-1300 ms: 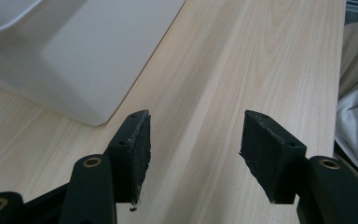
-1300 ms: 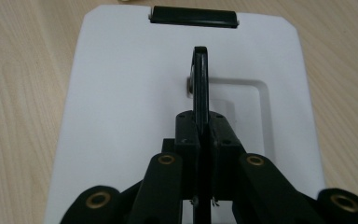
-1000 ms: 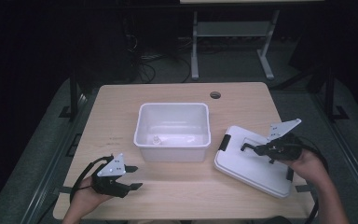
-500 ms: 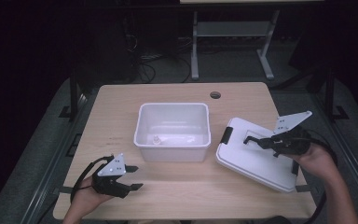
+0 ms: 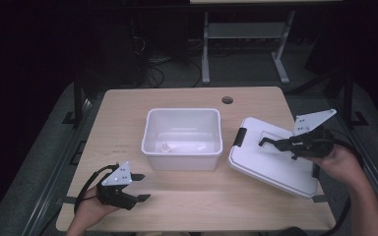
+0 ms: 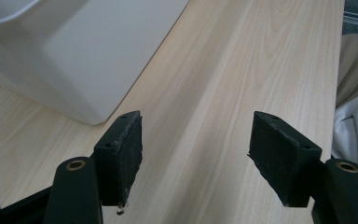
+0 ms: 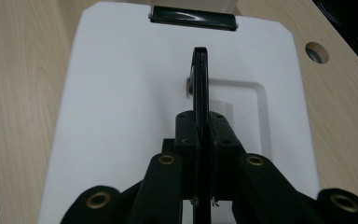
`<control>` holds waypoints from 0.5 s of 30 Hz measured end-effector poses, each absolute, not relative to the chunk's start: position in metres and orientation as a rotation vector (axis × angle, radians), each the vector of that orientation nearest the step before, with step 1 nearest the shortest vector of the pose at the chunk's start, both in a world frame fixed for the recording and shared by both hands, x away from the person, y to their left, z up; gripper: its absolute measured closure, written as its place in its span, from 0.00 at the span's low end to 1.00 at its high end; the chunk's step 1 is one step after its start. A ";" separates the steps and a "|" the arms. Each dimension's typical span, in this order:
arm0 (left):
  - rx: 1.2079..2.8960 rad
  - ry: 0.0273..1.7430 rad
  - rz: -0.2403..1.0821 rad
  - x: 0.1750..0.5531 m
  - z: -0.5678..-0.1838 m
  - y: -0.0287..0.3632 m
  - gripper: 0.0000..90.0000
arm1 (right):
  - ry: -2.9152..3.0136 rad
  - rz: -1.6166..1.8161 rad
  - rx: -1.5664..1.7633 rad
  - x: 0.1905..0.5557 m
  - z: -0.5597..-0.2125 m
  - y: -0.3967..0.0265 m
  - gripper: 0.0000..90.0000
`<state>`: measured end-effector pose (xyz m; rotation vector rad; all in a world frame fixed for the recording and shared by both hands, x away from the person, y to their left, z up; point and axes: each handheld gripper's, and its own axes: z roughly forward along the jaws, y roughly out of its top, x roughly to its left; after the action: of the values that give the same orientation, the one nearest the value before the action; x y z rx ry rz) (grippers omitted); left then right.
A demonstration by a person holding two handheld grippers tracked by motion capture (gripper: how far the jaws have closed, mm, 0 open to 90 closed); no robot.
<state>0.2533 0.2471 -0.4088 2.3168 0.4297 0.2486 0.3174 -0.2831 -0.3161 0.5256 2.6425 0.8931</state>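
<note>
We keep the right gripper (image 7: pixel 200 140) clamped on the white rectangular plastic lid's (image 5: pixel 270 157) black handle (image 7: pixel 199 79), lifting it level, probably toward the white plastic bin (image 5: pixel 183 140); the left gripper (image 6: pixel 196 158), jaws just widening, holds nothing.

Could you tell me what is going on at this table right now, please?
A person works with tongs in each hand. The right tongs are shut on the black handle of a white lid, tilting it up off the wooden table. The left tongs rest open near the front edge with nothing between their pads, having just opened wider. The open white bin sits in the middle, a small item inside.
</note>
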 end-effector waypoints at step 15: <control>2.302 0.455 0.250 0.255 -0.408 0.250 0.33 | 2.632 0.889 0.475 0.316 -0.285 -0.278 0.93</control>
<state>0.2554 0.2497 -0.4084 2.3018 0.4552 0.2497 0.3160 -0.2785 -0.2849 0.4754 2.6323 0.8890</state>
